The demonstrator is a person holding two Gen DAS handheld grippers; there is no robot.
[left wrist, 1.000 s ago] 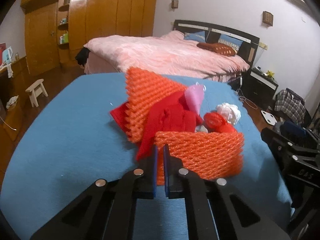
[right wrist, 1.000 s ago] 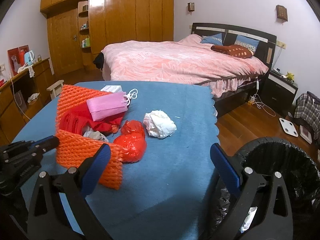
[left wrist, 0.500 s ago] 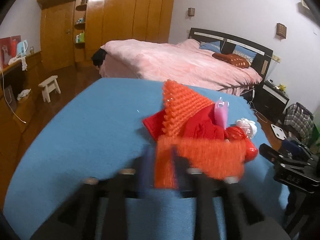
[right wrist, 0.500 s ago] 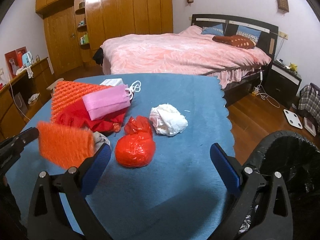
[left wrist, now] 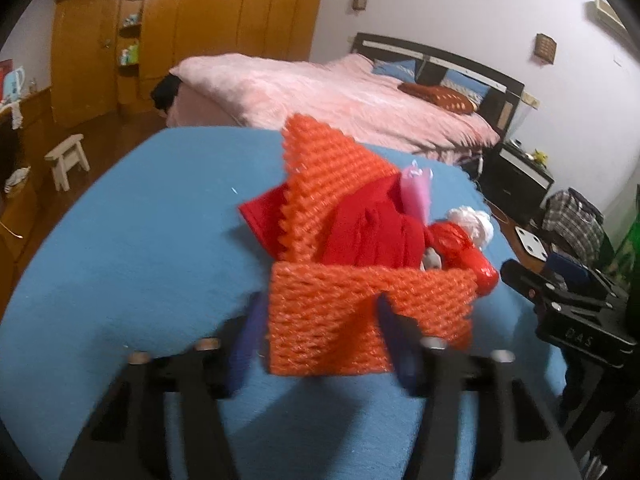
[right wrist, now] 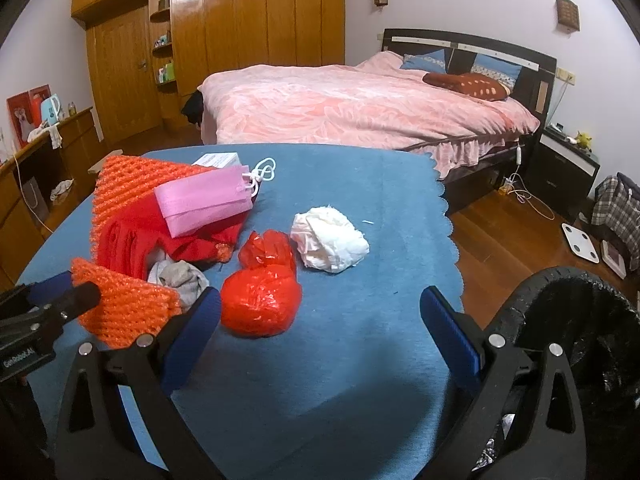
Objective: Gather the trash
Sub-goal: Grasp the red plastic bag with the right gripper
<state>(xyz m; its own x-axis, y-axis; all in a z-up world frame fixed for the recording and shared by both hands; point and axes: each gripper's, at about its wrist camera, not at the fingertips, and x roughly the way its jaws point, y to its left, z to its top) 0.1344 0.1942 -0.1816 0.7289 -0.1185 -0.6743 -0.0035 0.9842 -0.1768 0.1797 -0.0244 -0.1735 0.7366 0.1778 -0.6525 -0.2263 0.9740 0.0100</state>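
Since a second ago the left gripper (left wrist: 320,332) has gone from pinched shut on the near edge of the orange foam net (left wrist: 360,312) to fingers spread either side of it, blurred by motion; the net's front flap has shifted and stands nearer the camera.

Left wrist view: net lies on the blue tablecloth (left wrist: 140,248); its front flap sits between the spread blue pads (left wrist: 248,340), contact unclear in the blur; behind it red cloth (left wrist: 372,236), a pink mask (left wrist: 418,196), a red plastic bag (left wrist: 468,248) and a white paper wad (left wrist: 472,220); right gripper's body shows at the right edge.

Right wrist view: right gripper (right wrist: 320,320) wide open, nothing between its pads, hovering over the near table edge; red plastic bag (right wrist: 262,292) just ahead of it, white paper wad (right wrist: 328,240) touching the bag's far right side; pink mask (right wrist: 208,202) rests on the red cloth (right wrist: 132,240) over the net (right wrist: 128,308); grey rag (right wrist: 180,276) beside the net's front flap; black-lined trash bin (right wrist: 580,320) at lower right, off the table; pink bed (right wrist: 360,108) behind.
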